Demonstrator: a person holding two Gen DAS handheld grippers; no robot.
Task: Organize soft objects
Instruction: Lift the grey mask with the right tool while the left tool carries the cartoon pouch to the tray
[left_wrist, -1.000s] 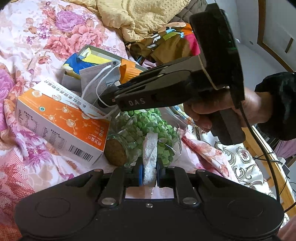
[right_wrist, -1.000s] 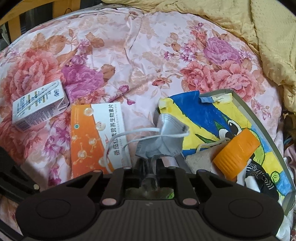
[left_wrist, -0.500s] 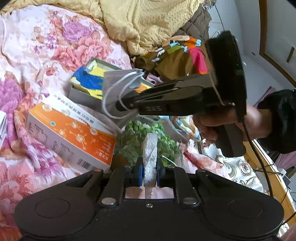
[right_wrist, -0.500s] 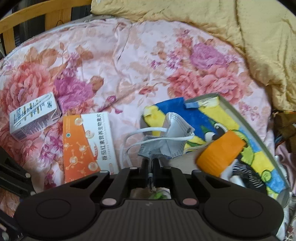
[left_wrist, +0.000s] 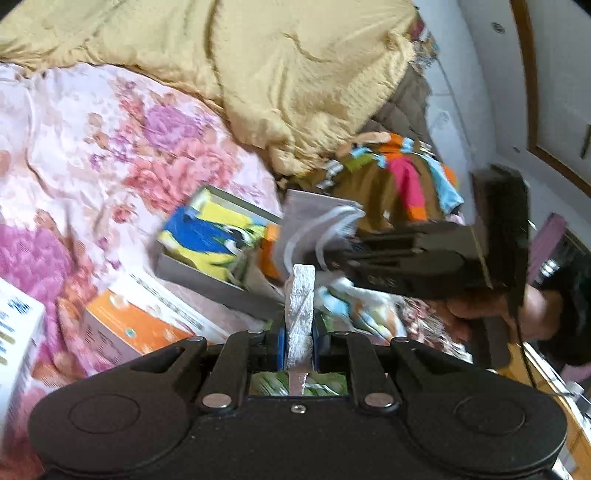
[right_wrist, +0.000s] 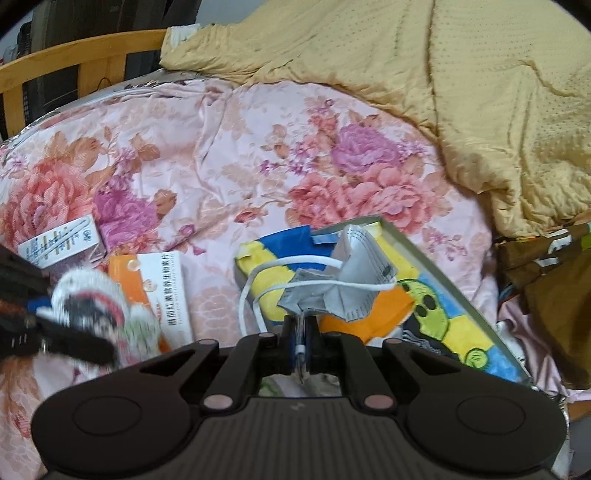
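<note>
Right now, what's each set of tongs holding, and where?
Right tongs: grey face mask, pinched at its lower edge. Left tongs: white textured piece, near its lower end.

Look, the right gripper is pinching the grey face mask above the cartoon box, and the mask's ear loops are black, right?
Not quite. The right gripper does pinch the grey face mask above the cartoon box, but the ear loops are white, as the right wrist view shows.

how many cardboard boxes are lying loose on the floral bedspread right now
2. An orange-and-white printed carton lies just left of the parrot-print storage box; a smaller white carton lies further left. Others may be hidden under the yellow quilt.
</note>
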